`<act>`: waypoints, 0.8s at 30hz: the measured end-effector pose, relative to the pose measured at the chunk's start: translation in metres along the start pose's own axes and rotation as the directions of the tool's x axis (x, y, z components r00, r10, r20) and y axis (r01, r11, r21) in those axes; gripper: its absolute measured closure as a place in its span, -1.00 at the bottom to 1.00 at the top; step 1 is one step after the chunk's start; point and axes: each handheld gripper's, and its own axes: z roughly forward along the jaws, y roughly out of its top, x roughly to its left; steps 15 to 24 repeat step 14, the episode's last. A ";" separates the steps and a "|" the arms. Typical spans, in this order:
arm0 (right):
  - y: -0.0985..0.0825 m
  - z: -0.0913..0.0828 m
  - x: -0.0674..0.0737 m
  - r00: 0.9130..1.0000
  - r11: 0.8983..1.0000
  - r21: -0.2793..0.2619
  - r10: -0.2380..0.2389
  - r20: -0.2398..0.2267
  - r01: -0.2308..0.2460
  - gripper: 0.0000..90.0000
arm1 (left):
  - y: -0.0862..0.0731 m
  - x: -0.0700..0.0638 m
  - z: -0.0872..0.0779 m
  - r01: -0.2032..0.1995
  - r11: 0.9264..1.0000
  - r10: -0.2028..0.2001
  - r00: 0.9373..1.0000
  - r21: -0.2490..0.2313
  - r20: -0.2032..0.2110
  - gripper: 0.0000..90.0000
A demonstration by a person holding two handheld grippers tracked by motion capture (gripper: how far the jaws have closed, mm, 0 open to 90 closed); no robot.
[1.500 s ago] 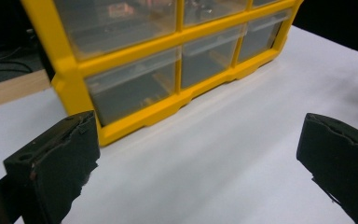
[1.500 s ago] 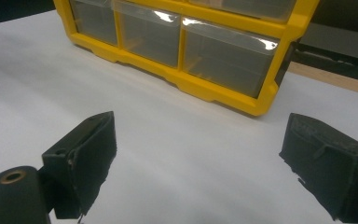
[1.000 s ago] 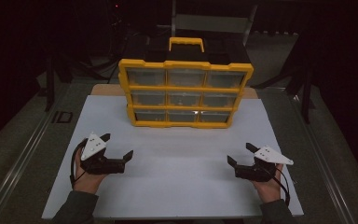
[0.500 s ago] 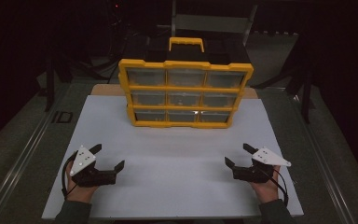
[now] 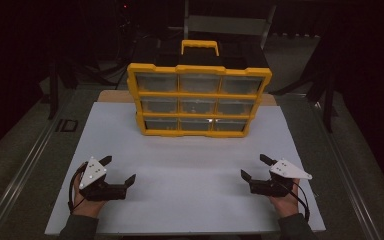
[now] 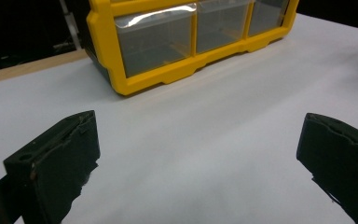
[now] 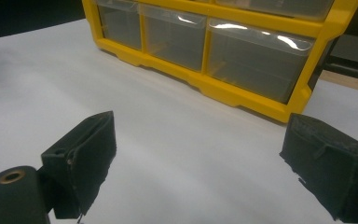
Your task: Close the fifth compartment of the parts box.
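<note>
Organizer cabinet [image 5: 198,100] is seen upright at the far middle of the white surface [image 5: 190,175], yellow frame, three rows of three clear drawers, black carry handle section behind with a yellow grip on top. All nine drawers appear pushed in flush; none is seen pulled out. Contents cannot be told through the plastic.

Left claw [image 5: 115,170] is held low over the near-left of the surface, jaws spread wide, nothing between them. Right claw [image 5: 255,167] is held over the near-right, likewise spread and empty. Both are well apart from the cabinet, pointed roughly toward it.

In the left gripper view, the bottom-left drawer [image 6: 154,43] is framed ahead between the jaws; in the right gripper view, the bottom-right drawer [image 7: 256,63] is nearest.

Progress judged: essentially at the start. No contact made, nothing grasped, no drawer opened. Everything is left: approach, closing on a drawer front, pulling it out.
</note>
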 end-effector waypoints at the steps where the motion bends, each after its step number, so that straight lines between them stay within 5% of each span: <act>1: 0.000 0.000 -0.001 1.000 1.000 0.000 -0.002 0.000 0.002 -0.78 | 0.000 0.000 0.000 -0.002 1.000 0.002 1.000 0.000 0.000 -1.00; 24: -0.001 -0.001 -0.001 1.000 1.000 0.002 -0.015 -0.007 0.015 -0.78 | -0.002 -0.001 0.001 -0.004 1.000 0.004 1.000 0.003 -0.002 -1.00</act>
